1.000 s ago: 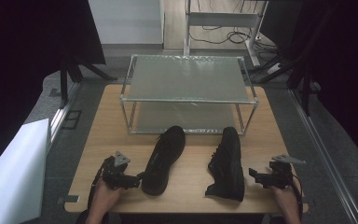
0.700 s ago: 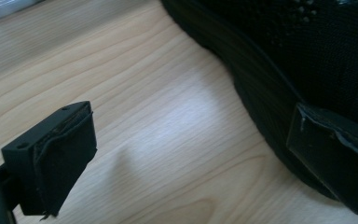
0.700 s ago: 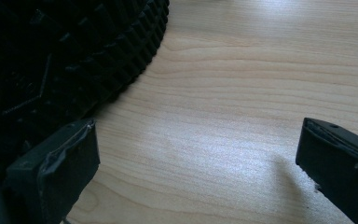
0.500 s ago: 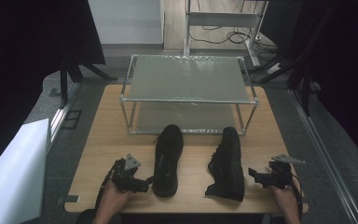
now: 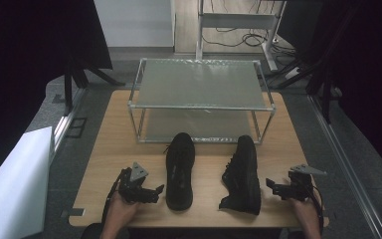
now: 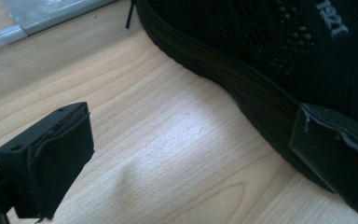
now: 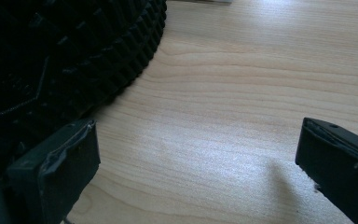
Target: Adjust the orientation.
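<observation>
Left tool point(image 5: 151, 191): jaws apart, empty, upright shoe point(image 5: 180, 169) just beside | right tool point(image 5: 273, 189): jaws apart, empty, tipped shoe point(image 5: 242, 174) just beside | rack point(image 5: 199, 89) beyond, bare; shelving apparently undone

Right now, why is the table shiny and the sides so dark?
High view: light falls on the wooden table; the surroundings are black. Left gripper view: a pale glare patch on the wood beside the shoe. Right gripper view: similar glare, soft shadow by the right jaw.
</observation>
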`<control>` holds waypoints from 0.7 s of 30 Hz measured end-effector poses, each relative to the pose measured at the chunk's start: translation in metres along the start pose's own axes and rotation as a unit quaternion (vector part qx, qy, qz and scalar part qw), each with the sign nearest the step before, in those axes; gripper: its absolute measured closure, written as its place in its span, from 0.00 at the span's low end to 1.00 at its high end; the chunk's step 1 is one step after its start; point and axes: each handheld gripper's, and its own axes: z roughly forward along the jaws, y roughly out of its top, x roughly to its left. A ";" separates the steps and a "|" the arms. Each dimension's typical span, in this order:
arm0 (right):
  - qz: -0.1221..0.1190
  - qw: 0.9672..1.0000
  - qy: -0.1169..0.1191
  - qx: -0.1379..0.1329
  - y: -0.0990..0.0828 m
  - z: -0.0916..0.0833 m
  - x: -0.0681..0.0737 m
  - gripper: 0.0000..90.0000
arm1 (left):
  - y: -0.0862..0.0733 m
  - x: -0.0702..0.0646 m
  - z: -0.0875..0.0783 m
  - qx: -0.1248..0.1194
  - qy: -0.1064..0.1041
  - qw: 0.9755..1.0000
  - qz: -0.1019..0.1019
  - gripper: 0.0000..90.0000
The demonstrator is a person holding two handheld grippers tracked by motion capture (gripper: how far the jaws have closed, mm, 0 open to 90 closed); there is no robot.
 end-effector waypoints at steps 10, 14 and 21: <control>-0.015 1.000 0.006 -0.024 0.007 -0.010 0.001 0.00 | -0.002 0.006 -0.004 -0.013 0.020 1.000 -0.017 0.00; -0.013 0.999 0.014 -0.031 0.014 -0.017 0.003 0.00 | -0.002 0.006 -0.005 -0.017 0.027 0.999 -0.014 0.00; -0.013 0.999 0.025 -0.028 0.027 -0.026 0.008 0.00 | -0.003 0.009 -0.004 -0.018 0.036 0.999 -0.016 0.00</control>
